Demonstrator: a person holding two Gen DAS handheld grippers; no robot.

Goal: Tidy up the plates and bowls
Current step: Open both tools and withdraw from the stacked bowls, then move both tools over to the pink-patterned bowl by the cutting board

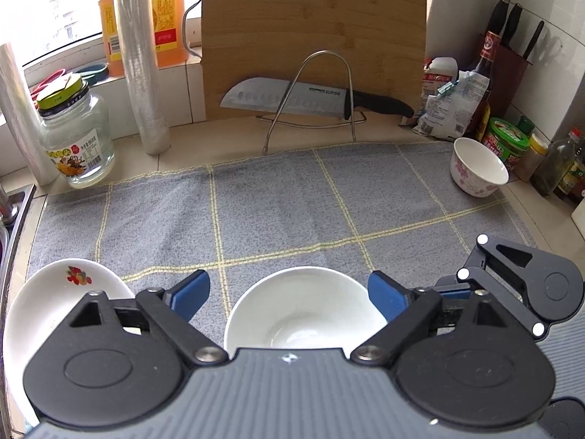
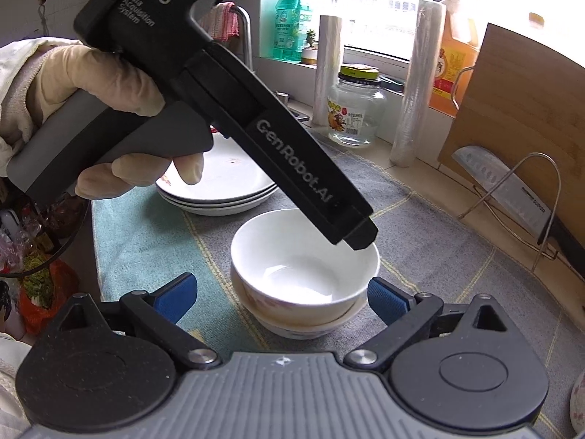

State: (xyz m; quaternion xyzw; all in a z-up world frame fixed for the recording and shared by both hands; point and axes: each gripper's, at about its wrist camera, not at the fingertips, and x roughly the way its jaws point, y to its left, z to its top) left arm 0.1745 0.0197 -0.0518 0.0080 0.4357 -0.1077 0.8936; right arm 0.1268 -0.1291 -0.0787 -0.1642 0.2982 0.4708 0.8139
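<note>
A white bowl [image 1: 303,307] [image 2: 305,259] sits nested on another bowl [image 2: 310,323] on the grey checked cloth [image 1: 292,205]. My left gripper [image 1: 289,294] is open, its blue pads on either side of the bowl, above it. My right gripper [image 2: 279,298] is open too, its pads flanking the same stack from the other side. A stack of white plates [image 1: 47,292] [image 2: 219,186] lies to the left. A small flowered bowl [image 1: 477,166] stands alone at the cloth's far right corner.
A cutting board [image 1: 314,36] with a knife [image 1: 314,97] on a wire rack [image 1: 310,102] leans at the back. A glass jar [image 1: 75,135], film rolls [image 1: 140,58], oil bottles and condiments [image 1: 508,135] line the wall. A sink edge [image 1: 14,212] lies left.
</note>
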